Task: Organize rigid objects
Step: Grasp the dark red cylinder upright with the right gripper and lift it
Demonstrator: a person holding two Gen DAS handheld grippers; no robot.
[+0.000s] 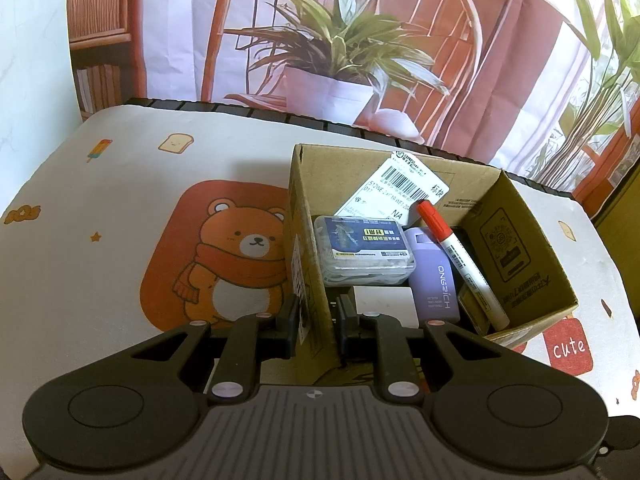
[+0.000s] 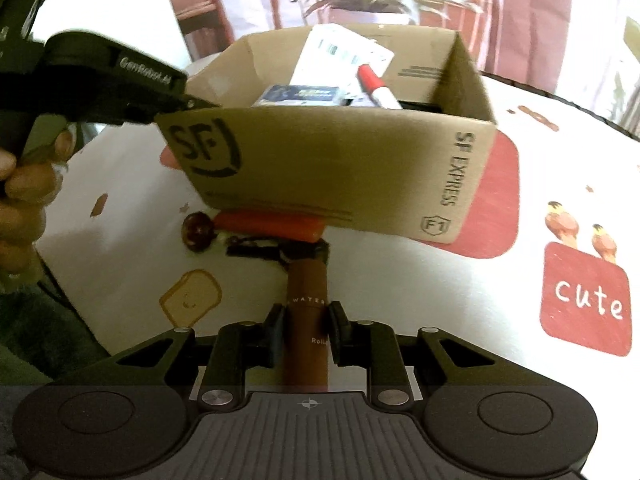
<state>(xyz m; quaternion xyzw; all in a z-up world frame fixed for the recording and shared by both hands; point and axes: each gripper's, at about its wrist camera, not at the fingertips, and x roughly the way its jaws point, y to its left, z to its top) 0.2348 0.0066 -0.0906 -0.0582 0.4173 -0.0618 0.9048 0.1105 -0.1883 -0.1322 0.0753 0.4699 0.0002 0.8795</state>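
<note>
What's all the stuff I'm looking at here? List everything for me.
cardboard box: one, brown, on the tablecloth
clear plastic case: one, blue label, inside box
purple case: one, inside box
red-capped marker: one, white barrel, leaning inside box
shipping label: one, white, on box's inner wall
brown pen: one, in front of box
orange stick: one, against box's front
tablecloth: one, white, bear print
left gripper: fingers clamp box wall
right gripper: fingers around brown pen
hand: one, holding left gripper

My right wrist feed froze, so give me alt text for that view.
The right gripper is closed on a brown pen-like tube lying on the table mat. Beyond it stands an open cardboard box, its near-left corner pinched by the left gripper.
</note>
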